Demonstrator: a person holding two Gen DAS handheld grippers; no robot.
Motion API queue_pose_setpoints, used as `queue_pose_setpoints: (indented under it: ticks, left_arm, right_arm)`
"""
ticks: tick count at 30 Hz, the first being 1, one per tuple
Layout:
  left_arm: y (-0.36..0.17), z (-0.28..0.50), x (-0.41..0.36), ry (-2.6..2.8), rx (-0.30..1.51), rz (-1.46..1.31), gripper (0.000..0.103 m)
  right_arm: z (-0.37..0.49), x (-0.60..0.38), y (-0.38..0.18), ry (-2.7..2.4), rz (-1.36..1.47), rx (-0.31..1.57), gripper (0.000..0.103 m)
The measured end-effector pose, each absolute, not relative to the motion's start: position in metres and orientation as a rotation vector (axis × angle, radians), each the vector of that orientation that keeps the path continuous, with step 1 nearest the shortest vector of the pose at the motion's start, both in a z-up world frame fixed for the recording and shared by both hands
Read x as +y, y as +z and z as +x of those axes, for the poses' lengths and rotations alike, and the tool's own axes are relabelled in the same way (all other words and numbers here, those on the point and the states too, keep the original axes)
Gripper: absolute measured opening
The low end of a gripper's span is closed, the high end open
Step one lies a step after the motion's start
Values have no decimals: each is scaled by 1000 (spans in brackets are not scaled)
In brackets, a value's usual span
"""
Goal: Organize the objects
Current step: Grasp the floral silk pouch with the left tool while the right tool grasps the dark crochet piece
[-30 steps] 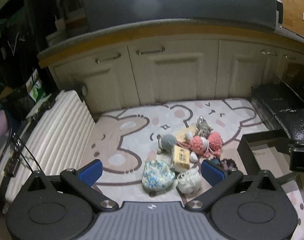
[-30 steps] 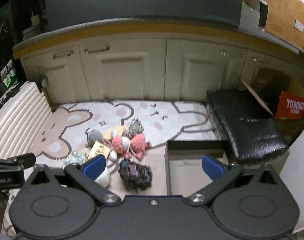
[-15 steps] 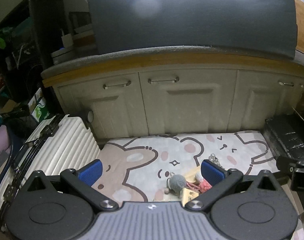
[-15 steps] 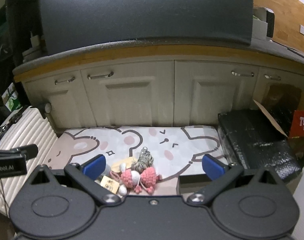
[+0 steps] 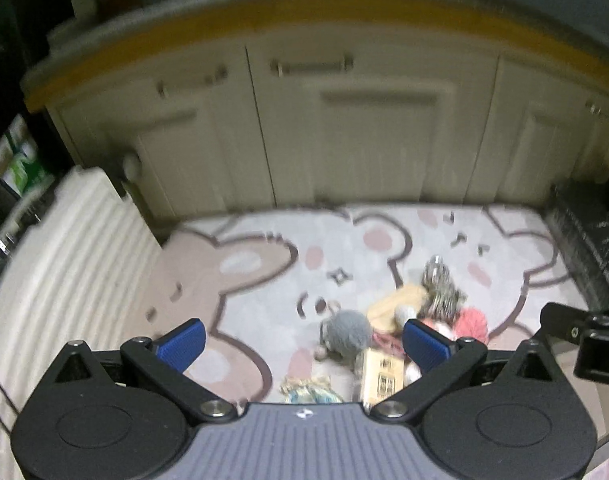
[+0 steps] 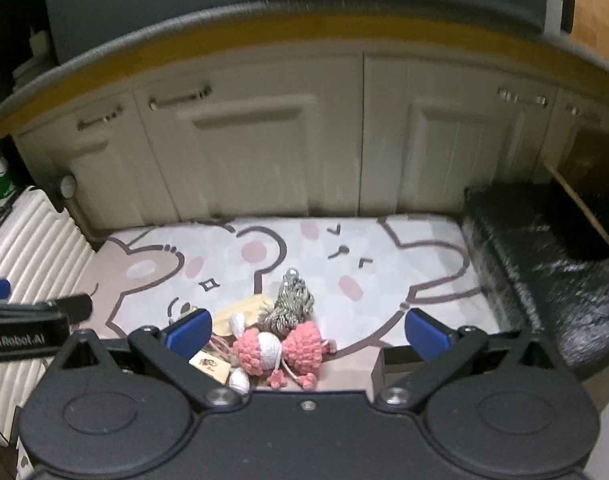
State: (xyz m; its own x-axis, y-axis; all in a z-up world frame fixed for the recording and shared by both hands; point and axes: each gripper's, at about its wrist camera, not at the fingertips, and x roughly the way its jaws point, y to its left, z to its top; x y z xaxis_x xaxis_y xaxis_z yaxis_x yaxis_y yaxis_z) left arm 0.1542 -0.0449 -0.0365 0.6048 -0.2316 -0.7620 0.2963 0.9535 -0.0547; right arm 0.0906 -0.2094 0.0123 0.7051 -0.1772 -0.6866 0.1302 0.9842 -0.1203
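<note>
Both views are dim, lit by weak indoor light from above, and colours look muted and slightly yellow. The left wrist view is smeared throughout: the cream panelled cabinet doors (image 5: pixel 344 128) and their metal handles lose their edges, and the pale cartoon-bear floor mat (image 5: pixel 264 272) looks soft. The right wrist view is sharper, though its cabinet handles also streak. Fisheye distortion bows the grey countertop with its yellow-brown edge strip (image 6: pixel 288 36) into an arc, and the corners fall to black. The black plastic-wrapped bundle (image 6: pixel 544 264) shows small speckled glints.
</note>
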Motion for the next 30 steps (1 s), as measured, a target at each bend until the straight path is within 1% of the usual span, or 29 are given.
queue_pose_setpoints:
  ticks: [6,11,12,15,22,26,27,28,30]
  left_arm:
    - [-93,168,-46,-348,1032,86,103]
    - [-125,172,-47,-371,1142,105,103]
    - [-130,168,-45,-529,1145,221,103]
    - [-148,169,-48,-543,1207,228,103]
    - [-178,176,-56,-517,1265,282,103]
    - [-187,183,-58,-526,1290,274,103]
    - [-189,185,-59,-530,1296,274,103]
    - [-192,186,-60,-529,1302,271,103]
    - [-197,189,-62,-534,1314,275,103]
  right_arm:
    - [103,-221,-29,-163,-30,848,103]
    - [108,-232,-54,-151,7,935,103]
    - [109,-234,-58,-153,18,950,103]
    - [111,-240,-68,-169,53,986,103]
    - [112,-234,-91,-110,-25,1075,103]
    - [118,-234,-105,-102,-8,1150,103]
    - [120,-235,-108,-106,-2,1168,102]
    - [121,-234,-111,-115,20,1180,95]
    - [124,-234,-115,-122,33,1202,92]
